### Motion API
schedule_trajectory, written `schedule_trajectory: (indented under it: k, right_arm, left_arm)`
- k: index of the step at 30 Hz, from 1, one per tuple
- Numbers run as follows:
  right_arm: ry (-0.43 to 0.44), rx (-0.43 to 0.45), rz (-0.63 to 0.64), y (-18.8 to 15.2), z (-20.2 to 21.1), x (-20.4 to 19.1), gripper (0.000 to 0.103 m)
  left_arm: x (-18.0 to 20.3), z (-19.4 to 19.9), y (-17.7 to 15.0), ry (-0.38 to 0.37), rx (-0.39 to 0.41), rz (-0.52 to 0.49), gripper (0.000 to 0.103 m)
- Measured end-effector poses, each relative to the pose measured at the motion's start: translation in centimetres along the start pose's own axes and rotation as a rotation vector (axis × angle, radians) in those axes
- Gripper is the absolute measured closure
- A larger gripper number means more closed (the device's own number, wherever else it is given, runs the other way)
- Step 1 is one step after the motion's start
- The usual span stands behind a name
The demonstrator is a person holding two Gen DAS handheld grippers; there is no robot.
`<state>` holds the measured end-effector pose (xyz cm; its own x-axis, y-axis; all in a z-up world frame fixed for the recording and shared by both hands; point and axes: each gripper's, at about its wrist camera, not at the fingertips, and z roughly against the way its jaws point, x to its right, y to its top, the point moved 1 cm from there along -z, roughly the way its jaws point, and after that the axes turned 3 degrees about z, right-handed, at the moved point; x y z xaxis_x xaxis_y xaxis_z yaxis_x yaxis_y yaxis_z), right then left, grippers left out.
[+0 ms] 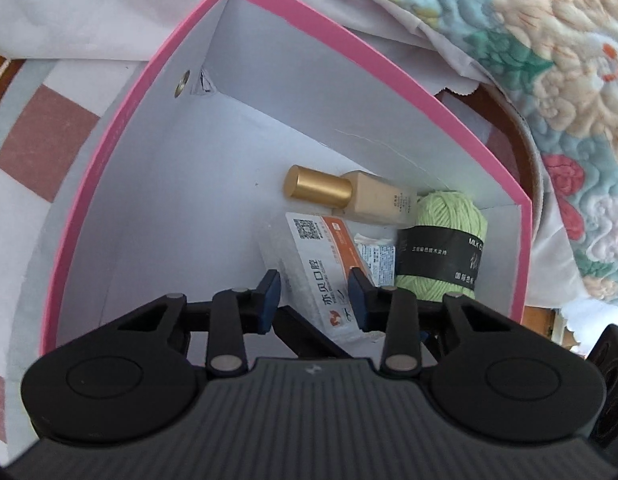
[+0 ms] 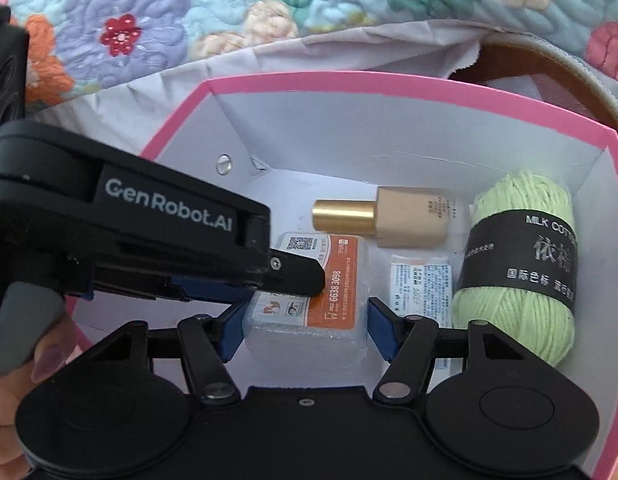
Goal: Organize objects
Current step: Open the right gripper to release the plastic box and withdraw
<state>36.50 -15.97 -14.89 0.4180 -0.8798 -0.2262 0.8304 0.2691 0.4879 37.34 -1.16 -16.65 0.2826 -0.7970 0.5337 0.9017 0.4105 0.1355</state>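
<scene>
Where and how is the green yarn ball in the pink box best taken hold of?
Grip the yarn ball across its banded middle, coming from above. It lies on its side against the box wall, with a bottle beside it, so only the top is free.

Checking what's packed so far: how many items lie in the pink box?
4: foundation bottle by the back wall, yarn ball right, floss case front, small packet between; tongs may hide more.

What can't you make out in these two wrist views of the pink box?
- Clear floss box: in the right wrist view the left gripper covers its left label; whether it touches is unclear.
- Small packet: print too small; lower end hidden behind the right gripper.
- Green yarn label: cut off by the box wall in the left view.
</scene>
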Motion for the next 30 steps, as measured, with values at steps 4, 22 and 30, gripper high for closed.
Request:
schedule_trajectory:
  k: [4, 22, 30]
  right_arm:
    - [-0.039, -0.048, 0.013, 0.0, -0.1, -0.1, 0.033]
    - [-0.076, 0.176, 0.096, -3.2, 11.7, -1.3, 0.03]
    - [-0.075, 0.26, 0.212, -3.7, 18.4, -5.0, 0.03]
  left_arm:
    - [-0.1, -0.5, -0.1, 0.003, -0.009, 0.003, 0.081]
    - [0.5, 4.0, -2.6, 0.071, 0.029, -0.071, 0.075]
    - [1.9, 12.1, -4.9, 0.07, 0.084, -0.156, 0.062]
